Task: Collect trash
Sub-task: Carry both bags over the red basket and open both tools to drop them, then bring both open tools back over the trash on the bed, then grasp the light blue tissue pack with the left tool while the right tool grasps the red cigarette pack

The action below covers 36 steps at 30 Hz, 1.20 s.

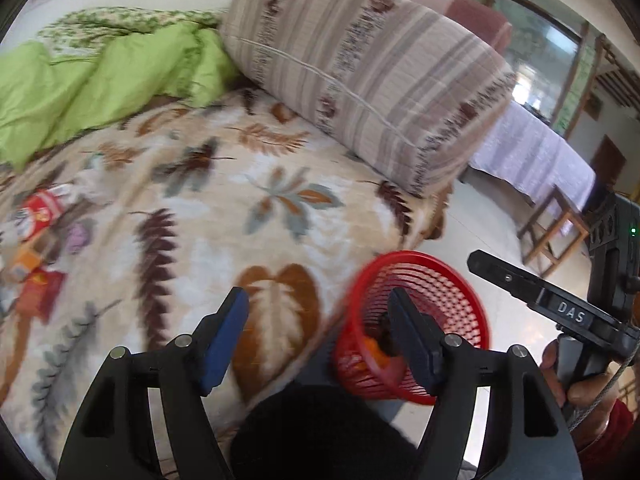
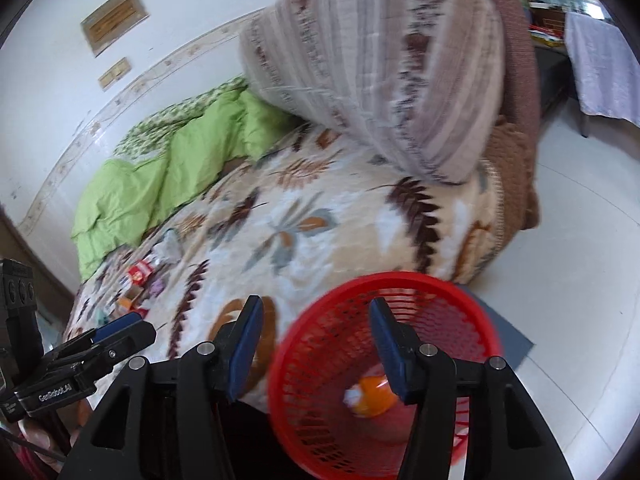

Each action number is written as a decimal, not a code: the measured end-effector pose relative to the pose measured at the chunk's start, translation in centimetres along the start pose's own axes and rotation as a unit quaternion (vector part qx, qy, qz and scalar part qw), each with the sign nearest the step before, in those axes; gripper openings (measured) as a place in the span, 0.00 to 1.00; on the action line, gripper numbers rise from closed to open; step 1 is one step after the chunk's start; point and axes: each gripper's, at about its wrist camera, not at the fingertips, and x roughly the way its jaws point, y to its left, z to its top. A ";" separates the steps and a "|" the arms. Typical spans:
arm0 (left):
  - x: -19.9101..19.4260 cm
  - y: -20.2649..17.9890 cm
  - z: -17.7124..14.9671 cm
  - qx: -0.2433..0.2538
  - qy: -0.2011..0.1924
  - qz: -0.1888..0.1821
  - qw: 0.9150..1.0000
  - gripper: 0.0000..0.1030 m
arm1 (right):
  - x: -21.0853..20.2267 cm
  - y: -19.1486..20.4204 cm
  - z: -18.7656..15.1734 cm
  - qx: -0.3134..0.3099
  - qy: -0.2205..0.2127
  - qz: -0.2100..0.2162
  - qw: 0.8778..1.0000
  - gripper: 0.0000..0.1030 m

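A red mesh basket point(image 1: 416, 320) point(image 2: 384, 368) stands on the floor by the bed's near corner, with an orange wrapper point(image 2: 372, 396) and a white scrap in it. Small trash, red and orange packets point(image 1: 40, 232) point(image 2: 140, 280), lies in a heap on the leaf-patterned blanket far to the left. My left gripper point(image 1: 318, 308) hovers open over the bed's edge with nothing between its blue pads. My right gripper point(image 2: 316, 320) is open above the basket's rim, also empty. A black finger point(image 1: 512, 280) of the right tool shows in the left wrist view, held by a hand.
A big striped folded quilt point(image 1: 360, 80) sits at the head of the bed, and a green duvet point(image 1: 80, 80) lies along the wall. White tiled floor point(image 2: 580, 240) runs to the right. Further off stand a lilac-covered table point(image 1: 532, 152) and a wooden stool point(image 1: 552, 232).
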 end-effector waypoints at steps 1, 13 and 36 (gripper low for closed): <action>-0.7 1.2 -0.2 -0.008 -0.005 0.012 1.000 0.69 | 0.6 0.9 0.0 -0.008 0.004 0.009 1.000 0.57; -7.3 15.5 -4.3 -0.138 -0.039 0.121 0.982 0.69 | 8.8 15.5 -1.0 -0.115 0.084 0.126 0.982 0.61; -4.2 38.7 -4.4 -0.324 -0.005 0.306 0.895 0.33 | 16.3 26.2 -4.9 -0.207 0.139 0.137 0.959 0.72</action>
